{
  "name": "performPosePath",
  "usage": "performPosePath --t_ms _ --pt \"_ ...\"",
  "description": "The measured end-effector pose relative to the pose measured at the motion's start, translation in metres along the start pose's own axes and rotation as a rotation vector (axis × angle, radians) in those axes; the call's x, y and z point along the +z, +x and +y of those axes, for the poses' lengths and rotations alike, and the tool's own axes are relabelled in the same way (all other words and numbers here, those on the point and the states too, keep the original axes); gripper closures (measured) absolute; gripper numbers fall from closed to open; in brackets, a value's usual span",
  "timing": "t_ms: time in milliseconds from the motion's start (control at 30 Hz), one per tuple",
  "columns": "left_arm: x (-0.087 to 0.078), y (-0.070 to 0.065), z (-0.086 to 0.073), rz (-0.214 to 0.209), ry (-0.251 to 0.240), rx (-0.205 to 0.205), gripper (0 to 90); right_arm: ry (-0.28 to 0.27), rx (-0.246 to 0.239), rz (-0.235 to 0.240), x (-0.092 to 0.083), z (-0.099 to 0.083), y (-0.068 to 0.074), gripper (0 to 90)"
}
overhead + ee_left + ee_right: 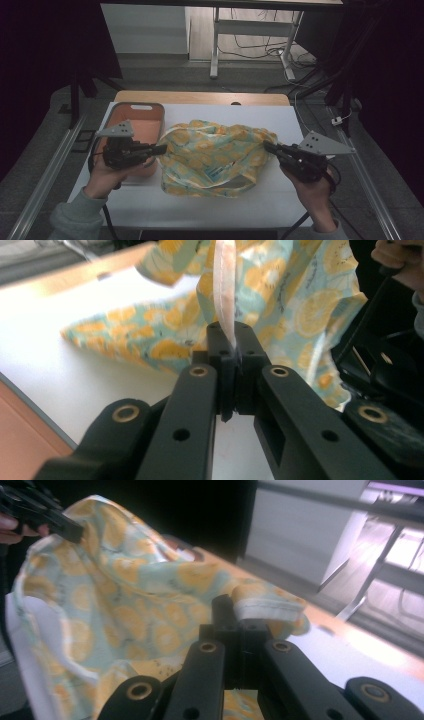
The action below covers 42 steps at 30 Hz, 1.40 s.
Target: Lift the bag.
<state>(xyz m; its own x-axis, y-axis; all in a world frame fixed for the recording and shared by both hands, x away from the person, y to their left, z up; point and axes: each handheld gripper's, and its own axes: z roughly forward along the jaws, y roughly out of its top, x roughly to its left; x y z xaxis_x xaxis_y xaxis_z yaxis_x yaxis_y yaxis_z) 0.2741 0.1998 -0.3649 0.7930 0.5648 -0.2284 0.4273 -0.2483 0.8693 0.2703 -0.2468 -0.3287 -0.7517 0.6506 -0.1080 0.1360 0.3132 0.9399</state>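
The left gripper (161,148) is clamped on the pale strap (223,290) at the left edge of the lemon-print bag (215,157). The right gripper (268,146) pinches the bag's hemmed right edge. The bag hangs between them over the white table (280,120), and beyond the left gripper sits a pink bin (145,122).

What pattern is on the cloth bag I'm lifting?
Yellow lemon slices on pale mint-green, with cream trim; the cloth bag shows best in the left gripper view.

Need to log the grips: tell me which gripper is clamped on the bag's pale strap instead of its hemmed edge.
The left gripper: its shut jaws pinch the pale strap of the lemon-print bag. The right gripper clamps the bag's white-hemmed edge.
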Motion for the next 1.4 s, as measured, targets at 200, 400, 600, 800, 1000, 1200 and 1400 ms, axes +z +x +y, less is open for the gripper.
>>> performPosePath --t_ms 200,400,600,800,1000,1200,1400 --pt "-0.029 -0.002 0.027 0.039 -0.107 0.025 87.9 -0.070 -0.005 -0.044 -0.003 0.032 -0.019 89.7" --pt "-0.047 -0.008 0.051 0.072 -0.176 0.072 88.0 -0.140 0.017 -0.083 -0.003 0.058 -0.041 89.7" --pt "-0.033 -0.001 0.058 0.117 -0.154 0.067 87.9 -0.162 0.077 -0.137 0.003 0.061 -0.066 89.7" --pt "0.001 0.024 0.037 0.114 -0.067 -0.015 87.7 -0.061 0.113 -0.109 0.026 0.036 -0.074 89.6" --pt "0.028 0.042 0.013 0.115 -0.001 -0.075 87.4 0.024 0.181 -0.089 0.049 -0.002 -0.084 89.6" --pt "0.057 0.045 -0.006 0.119 0.086 -0.084 86.8 0.125 0.224 -0.050 0.079 -0.043 -0.086 89.5" --pt "0.076 0.047 -0.019 0.111 0.143 -0.088 83.1 0.180 0.248 -0.004 0.101 -0.069 -0.081 89.3"
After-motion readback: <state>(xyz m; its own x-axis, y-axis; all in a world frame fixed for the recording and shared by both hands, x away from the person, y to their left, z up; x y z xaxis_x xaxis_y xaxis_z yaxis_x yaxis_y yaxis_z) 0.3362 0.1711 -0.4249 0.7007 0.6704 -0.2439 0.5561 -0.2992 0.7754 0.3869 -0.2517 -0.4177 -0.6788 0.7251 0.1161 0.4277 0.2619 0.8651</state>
